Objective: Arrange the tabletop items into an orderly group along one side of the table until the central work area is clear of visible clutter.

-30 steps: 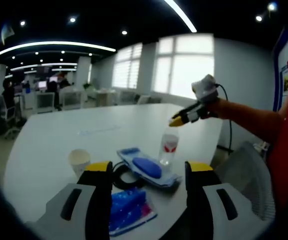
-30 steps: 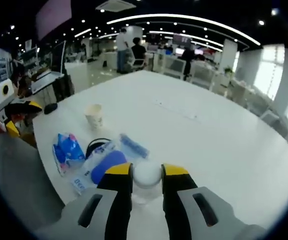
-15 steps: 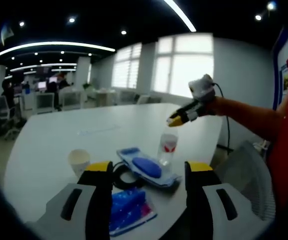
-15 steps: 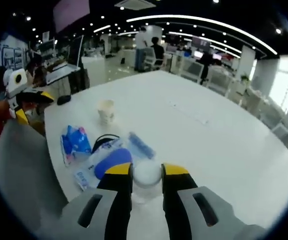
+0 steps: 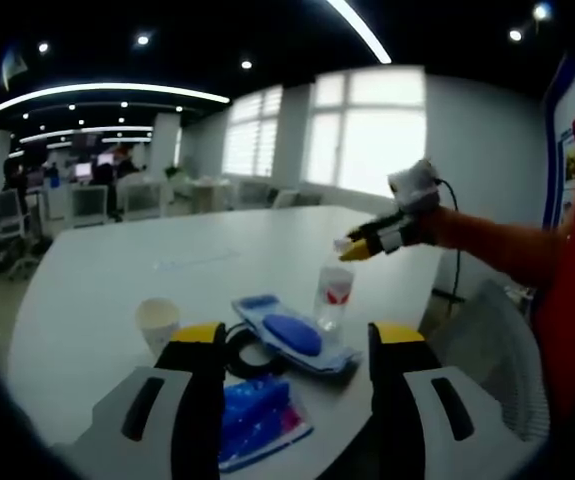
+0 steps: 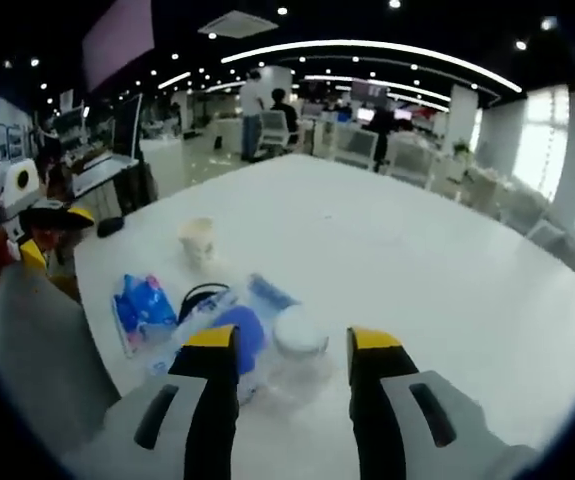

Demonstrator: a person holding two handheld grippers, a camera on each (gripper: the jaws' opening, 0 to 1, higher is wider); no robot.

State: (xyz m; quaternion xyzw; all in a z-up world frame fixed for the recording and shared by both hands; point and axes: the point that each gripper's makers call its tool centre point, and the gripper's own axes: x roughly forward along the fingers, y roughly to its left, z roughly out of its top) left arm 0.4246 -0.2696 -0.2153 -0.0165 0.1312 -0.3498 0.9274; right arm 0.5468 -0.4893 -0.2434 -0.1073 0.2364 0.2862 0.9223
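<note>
While the right gripper hangs over the near edge of the white tabletop, its yellow-tipped jaws stand wide apart, with the white cap of the clear bottle between them and a gap on either side. In the left gripper view the same gripper reaches in from the right on a red-sleeved arm, tilted down so its jaw tips sit just at the top of the bottle.

The bottle is upright, clear, with a red-and-white label, and stands near the tabletop's edge on the person's side. Just beside it lies a clear packet holding a blue oval object, and a black loop of cable lies against that packet. A blue plastic pack lies nearest the left gripper, and a pale paper cup stands upright a little apart from the rest.

The left gripper is held low and level before this cluster, its jaws wide and holding nothing, the blue pack visible between them. In the right gripper view the left gripper shows at the far left, beside a grey chair back.
</note>
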